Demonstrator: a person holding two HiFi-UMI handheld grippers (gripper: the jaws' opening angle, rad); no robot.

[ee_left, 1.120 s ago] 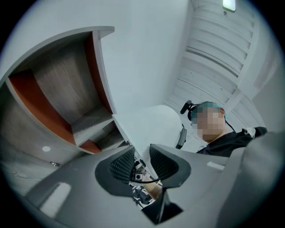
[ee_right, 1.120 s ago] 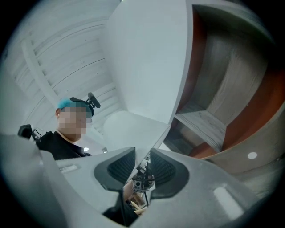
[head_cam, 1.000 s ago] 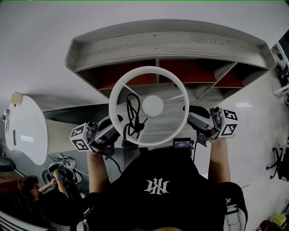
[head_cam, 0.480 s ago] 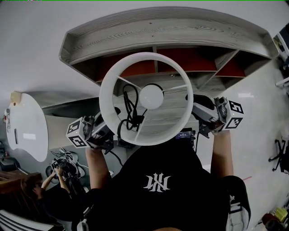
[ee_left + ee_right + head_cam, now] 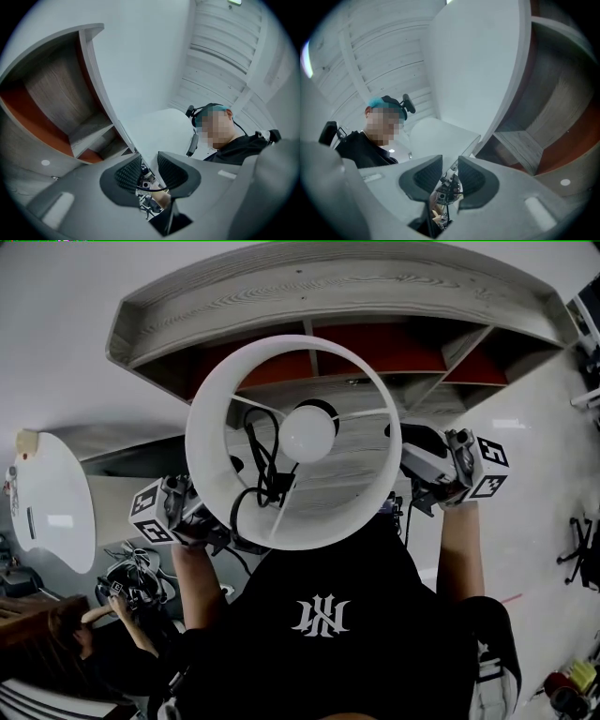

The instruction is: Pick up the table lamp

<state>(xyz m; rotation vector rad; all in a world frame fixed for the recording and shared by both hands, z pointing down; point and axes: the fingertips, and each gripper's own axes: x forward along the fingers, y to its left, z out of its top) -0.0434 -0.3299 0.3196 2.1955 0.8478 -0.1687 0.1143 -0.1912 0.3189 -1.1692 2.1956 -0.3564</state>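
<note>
Right now your left gripper [image 5: 149,171] and right gripper [image 5: 450,176] are both clenched on the table lamp [image 5: 319,532]. Each pair of fingers [image 5: 129,172] pinches the thin wall of the white shade [image 5: 200,437], which rises straight up from between the pads. The lamp hangs in the air between your two sets of fingers, in front of the shelf unit [image 5: 328,296]. Its bulb [image 5: 308,430] sits inward of both grips, and a black cord [image 5: 262,465] is bundled nearer your left fingers. The shade looks light, thin and easily dented, and the heavier parts probably hang below your fingers, out of sight. Keep both pinches gentle, opposite each other and level. If you regrip, a stiffer part below the fingers would likely bear the weight better.
</note>
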